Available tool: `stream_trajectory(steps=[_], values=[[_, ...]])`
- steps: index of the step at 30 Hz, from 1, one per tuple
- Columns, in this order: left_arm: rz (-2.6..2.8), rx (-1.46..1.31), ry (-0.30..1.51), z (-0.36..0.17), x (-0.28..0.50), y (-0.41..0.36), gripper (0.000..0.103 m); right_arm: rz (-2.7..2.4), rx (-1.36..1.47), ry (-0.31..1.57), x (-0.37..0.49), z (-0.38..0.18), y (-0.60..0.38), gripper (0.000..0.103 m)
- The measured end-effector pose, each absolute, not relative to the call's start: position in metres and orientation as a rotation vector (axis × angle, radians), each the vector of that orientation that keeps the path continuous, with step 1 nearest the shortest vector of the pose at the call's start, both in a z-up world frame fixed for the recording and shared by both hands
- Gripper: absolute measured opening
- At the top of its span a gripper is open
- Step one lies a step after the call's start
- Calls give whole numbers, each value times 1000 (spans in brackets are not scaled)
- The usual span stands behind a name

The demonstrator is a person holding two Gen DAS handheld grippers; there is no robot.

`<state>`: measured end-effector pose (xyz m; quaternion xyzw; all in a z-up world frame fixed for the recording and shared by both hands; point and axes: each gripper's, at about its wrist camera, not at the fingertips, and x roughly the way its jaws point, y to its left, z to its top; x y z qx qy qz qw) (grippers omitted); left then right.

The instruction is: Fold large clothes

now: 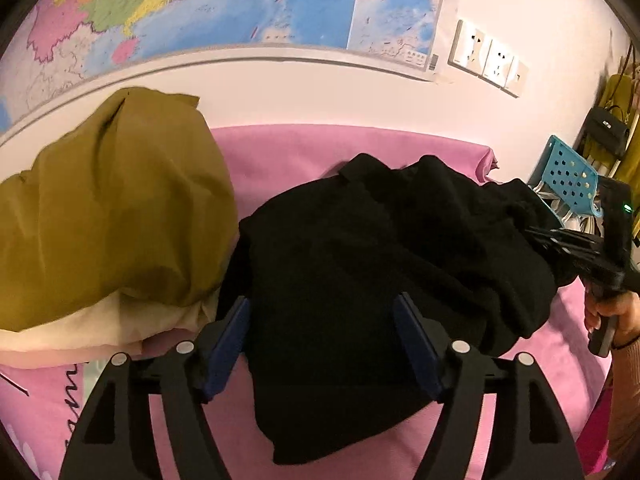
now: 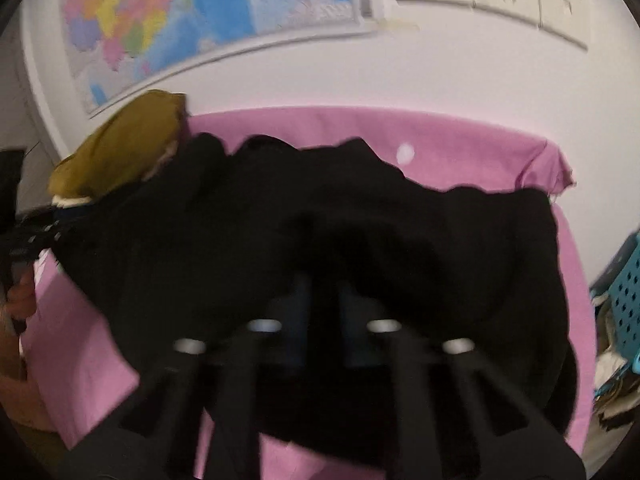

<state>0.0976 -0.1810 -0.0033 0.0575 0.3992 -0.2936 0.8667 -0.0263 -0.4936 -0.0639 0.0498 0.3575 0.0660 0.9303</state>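
Note:
A large black garment (image 1: pixel 360 264) lies crumpled on the pink sheet (image 1: pixel 280 152). My left gripper (image 1: pixel 320 316) is open, its blue-padded fingers (image 1: pixel 228 340) spread over the garment's near edge. My right gripper (image 2: pixel 324 292) is nearly shut on a fold of the black garment (image 2: pixel 280 216); that view is motion-blurred. In the left wrist view the right gripper (image 1: pixel 560 240) grips the garment's right side, held by a hand (image 1: pixel 604 312).
An olive cloth over a cream pillow (image 1: pixel 108 216) sits at the left. A map (image 1: pixel 200 8) and wall sockets (image 1: pixel 484 56) are on the wall behind. A blue perforated basket (image 1: pixel 568 176) stands off the right edge.

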Motion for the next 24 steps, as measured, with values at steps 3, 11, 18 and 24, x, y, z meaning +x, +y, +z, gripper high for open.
stream_trajectory(steps=[3, 11, 18, 24], values=[[-569, 107, 860, -14, 108, -181, 40, 80, 161, 639, -28, -49, -506, 3], [-510, 144, 814, -14, 106, -187, 56, 71, 189, 728, -26, -65, -508, 17], [-476, 171, 772, -9, 97, -185, 64, 119, 193, 605, -65, -33, -491, 43], [-478, 206, 735, -4, 87, -189, 68, 236, 111, 591, -69, -22, -442, 48]])
